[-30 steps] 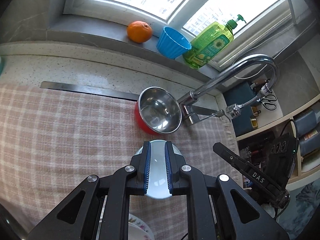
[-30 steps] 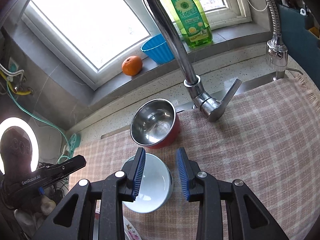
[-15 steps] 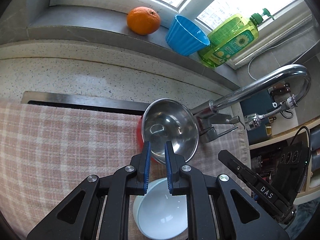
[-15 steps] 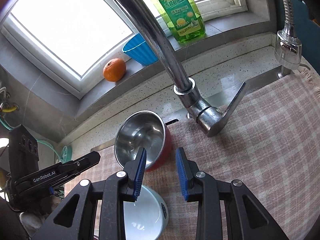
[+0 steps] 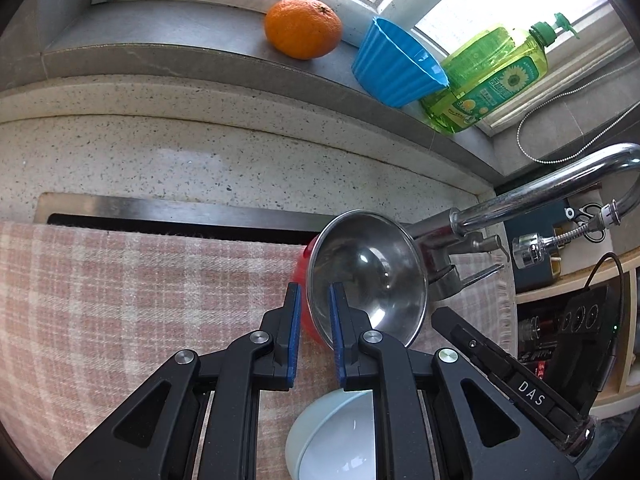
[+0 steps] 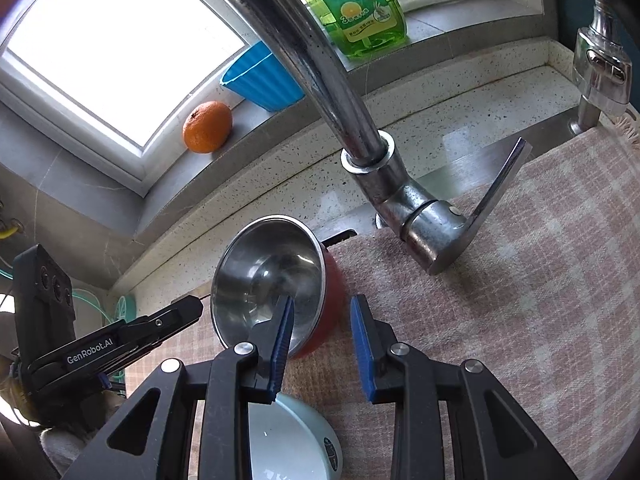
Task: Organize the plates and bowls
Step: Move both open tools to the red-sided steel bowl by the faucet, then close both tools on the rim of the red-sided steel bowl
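A steel bowl with a red outside (image 5: 368, 272) stands on the checked cloth by the tap; it also shows in the right wrist view (image 6: 272, 280). My left gripper (image 5: 314, 308) is open with a narrow gap, its jaws either side of the bowl's left rim; whether they touch it I cannot tell. My right gripper (image 6: 322, 320) is open, its jaws either side of the bowl's right rim and red wall. A pale blue bowl (image 5: 340, 436) sits nearer me, under both grippers, also in the right wrist view (image 6: 288, 440).
A chrome tap (image 6: 360, 128) with lever rises right behind the steel bowl. On the window sill are an orange (image 5: 304, 26), a blue ribbed cup (image 5: 394, 66) and a green soap bottle (image 5: 488, 80). The checked cloth (image 5: 120, 300) covers the counter.
Both grippers have moved forward from over the pale blue bowl to the steel bowl, which now sits between their jaws. The pale blue bowl has dropped to the bottom of both views.
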The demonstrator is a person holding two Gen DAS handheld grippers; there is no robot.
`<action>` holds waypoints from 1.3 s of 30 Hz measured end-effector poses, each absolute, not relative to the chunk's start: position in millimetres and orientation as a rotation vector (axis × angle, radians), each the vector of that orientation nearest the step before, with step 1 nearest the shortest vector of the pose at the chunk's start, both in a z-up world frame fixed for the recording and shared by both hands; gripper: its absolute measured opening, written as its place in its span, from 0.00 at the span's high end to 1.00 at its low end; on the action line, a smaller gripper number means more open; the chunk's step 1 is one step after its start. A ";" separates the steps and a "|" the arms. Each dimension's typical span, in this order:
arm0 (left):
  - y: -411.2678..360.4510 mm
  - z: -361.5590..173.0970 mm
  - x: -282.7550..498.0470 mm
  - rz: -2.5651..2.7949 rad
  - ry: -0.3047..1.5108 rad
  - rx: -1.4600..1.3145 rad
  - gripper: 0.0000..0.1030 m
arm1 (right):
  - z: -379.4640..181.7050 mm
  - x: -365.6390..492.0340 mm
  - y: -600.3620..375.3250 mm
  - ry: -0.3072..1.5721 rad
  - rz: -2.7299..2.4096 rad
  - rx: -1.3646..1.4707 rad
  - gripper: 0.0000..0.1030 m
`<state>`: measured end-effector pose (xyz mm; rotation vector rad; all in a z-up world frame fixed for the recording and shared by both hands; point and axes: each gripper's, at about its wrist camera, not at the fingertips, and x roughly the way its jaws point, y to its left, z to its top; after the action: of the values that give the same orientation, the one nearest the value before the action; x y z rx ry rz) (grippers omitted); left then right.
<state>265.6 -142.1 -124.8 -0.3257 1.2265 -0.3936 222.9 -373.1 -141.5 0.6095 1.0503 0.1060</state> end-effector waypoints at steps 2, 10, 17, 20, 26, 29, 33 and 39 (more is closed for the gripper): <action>-143.9 -127.6 266.6 -0.394 1.232 -0.318 0.88 | -145.0 224.7 -370.8 1.054 0.110 0.619 0.76; -147.6 -135.6 273.3 -0.392 1.243 -0.317 0.88 | -151.7 235.9 -366.8 1.068 0.097 0.620 0.80; -149.7 -139.5 276.2 -0.391 1.247 -0.307 0.88 | -156.1 242.1 -365.4 1.088 0.088 0.611 0.85; -149.9 -141.6 277.6 -0.389 1.249 -0.308 0.88 | -157.8 243.4 -363.5 1.097 0.093 0.607 0.89; -149.3 -144.4 278.1 -0.387 1.250 -0.308 0.93 | -160.1 244.6 -362.9 1.101 0.087 0.609 0.91; -149.5 -144.7 277.7 -0.387 1.251 -0.310 0.94 | -160.2 244.6 -362.8 1.100 0.084 0.609 0.91; -150.8 -142.4 275.8 -0.385 1.242 -0.299 0.95 | -158.7 245.1 -360.4 1.098 0.080 0.593 0.91; -150.2 -135.3 273.4 -0.387 1.225 -0.302 0.95 | -157.3 241.7 -362.8 1.092 0.086 0.610 0.91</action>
<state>273.4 -150.2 -135.3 -0.3016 1.2249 -0.3868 241.7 -362.8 -157.3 0.6104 1.0921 0.0859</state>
